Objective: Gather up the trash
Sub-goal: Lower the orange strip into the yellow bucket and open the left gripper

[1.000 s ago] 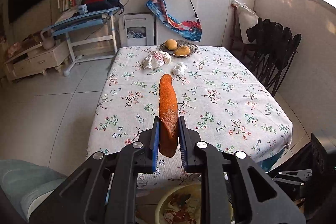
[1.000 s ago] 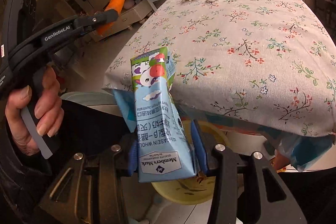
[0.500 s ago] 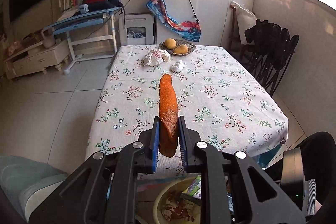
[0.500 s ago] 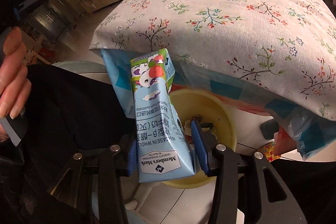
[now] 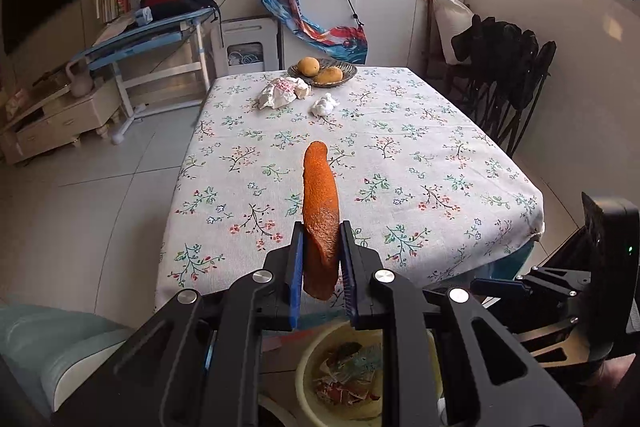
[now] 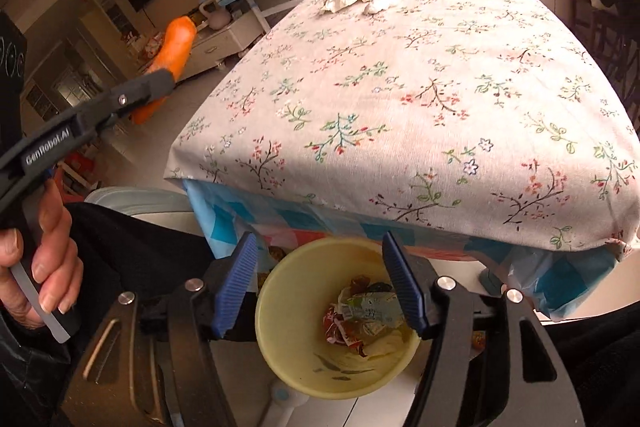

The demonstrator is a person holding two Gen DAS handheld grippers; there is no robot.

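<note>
Milk carton dropped: right gripper [image 6: 320,287] had just been opening, and its jaws stood wide with nothing between them.
Below them the milk carton [image 6: 370,309] lay in the yellow bin [image 6: 340,367] among other scraps. Beside it, the left gripper [image 5: 320,267] was clamped on an orange peel [image 5: 320,211], not yet binned. Far across the table [image 6: 420,99], a crumpled wrapper [image 5: 282,91] and tissue [image 5: 325,104] waited near the fruit plate [image 5: 322,70].

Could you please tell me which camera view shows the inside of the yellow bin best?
The right wrist view: it looks straight down into the yellow bin, showing its rim and the wrappers inside. In the left wrist view the left gripper covers most of it, leaving only a partial glimpse.
</note>
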